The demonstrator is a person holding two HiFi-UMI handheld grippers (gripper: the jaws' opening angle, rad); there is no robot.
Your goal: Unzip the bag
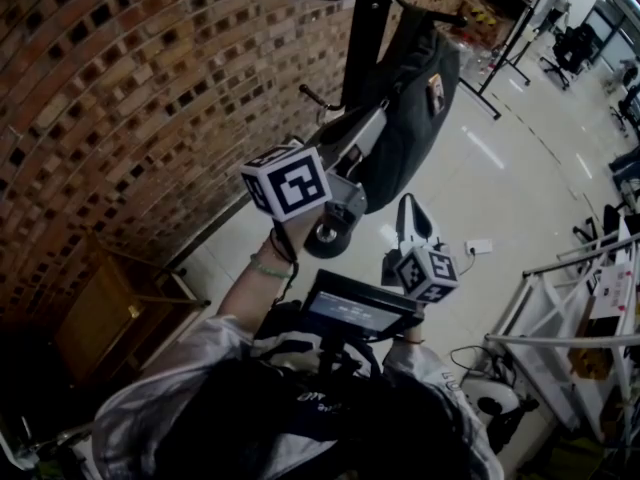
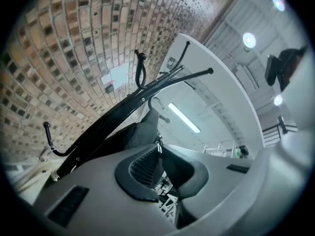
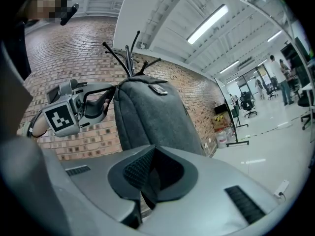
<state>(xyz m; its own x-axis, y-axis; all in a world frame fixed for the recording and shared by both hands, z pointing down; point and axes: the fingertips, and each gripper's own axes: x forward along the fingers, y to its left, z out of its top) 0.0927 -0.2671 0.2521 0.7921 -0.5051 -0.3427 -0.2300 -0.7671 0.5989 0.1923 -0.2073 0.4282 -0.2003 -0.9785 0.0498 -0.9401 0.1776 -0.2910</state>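
Observation:
A dark grey bag (image 1: pixel 405 98) hangs from a black coat rack (image 1: pixel 365 18) in front of a brick wall. My left gripper (image 1: pixel 372 120) reaches up to the bag's upper left edge. In the left gripper view its jaws (image 2: pixel 160 154) stand nearly together, pinching a small metal zipper pull (image 2: pixel 159 144) at the bag's (image 2: pixel 140 132) top. The right gripper view shows the left gripper (image 3: pixel 110 93) against the bag (image 3: pixel 152 117). My right gripper (image 1: pixel 408 203) hangs below the bag, apart from it, and its jaws (image 3: pixel 150 159) are shut with nothing between them.
The curved brick wall (image 1: pixel 120 88) stands behind the rack. A wooden cabinet (image 1: pixel 100 318) sits low on the left, and a white metal shelf frame (image 1: pixel 570 308) on the right. A white power strip (image 1: pixel 478 246) lies on the glossy floor. Office chairs (image 1: pixel 570 53) stand far off.

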